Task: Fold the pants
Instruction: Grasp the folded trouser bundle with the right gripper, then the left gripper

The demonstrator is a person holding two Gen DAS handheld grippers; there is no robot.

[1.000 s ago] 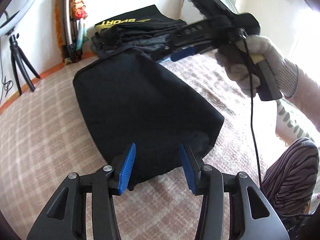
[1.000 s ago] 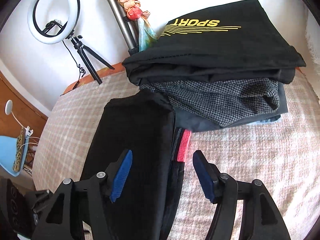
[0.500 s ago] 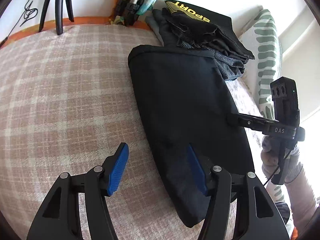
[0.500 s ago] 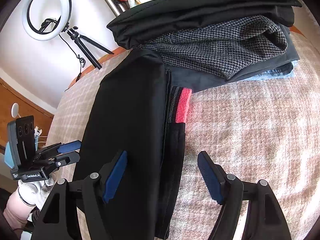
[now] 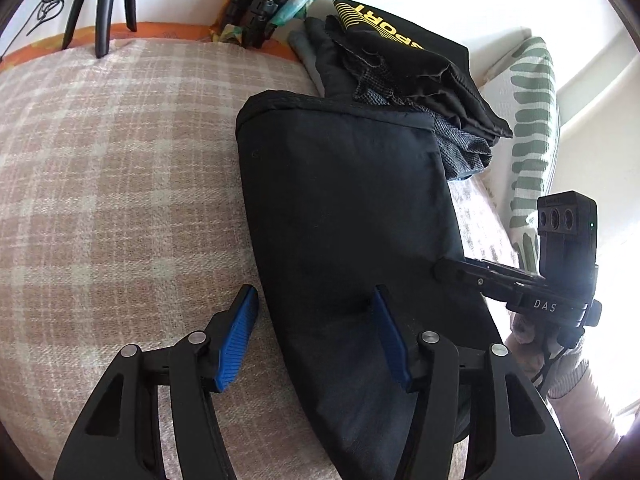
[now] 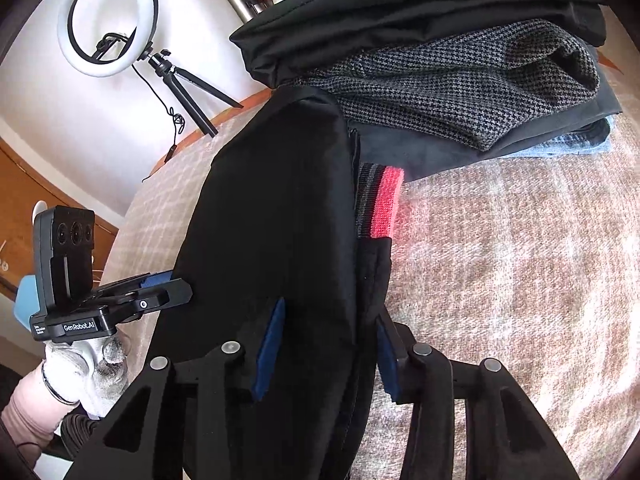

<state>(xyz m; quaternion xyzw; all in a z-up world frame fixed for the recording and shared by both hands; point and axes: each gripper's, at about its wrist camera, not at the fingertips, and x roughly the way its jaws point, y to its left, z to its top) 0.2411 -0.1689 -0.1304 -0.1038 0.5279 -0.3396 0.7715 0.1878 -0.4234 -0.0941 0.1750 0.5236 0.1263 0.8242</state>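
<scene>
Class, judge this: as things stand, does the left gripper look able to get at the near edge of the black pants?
Probably yes. The left gripper is open and straddles the left edge of the pants: one finger over the blanket, the other on the cloth. Nothing lies between.

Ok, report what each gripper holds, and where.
Left gripper: nothing, jaws open astride one edge of black pants. Right gripper: half-closed around their opposite edge; grip cannot be told.

Near end of the folded pants [image 5: 352, 216] behind gripper arms and cut by the bottom edge, the clothes pile [image 6: 440, 52] cropped at top — its yellow lettering barely showing, right gripper [image 5: 444, 270] fingertips hidden against dark cloth.
</scene>
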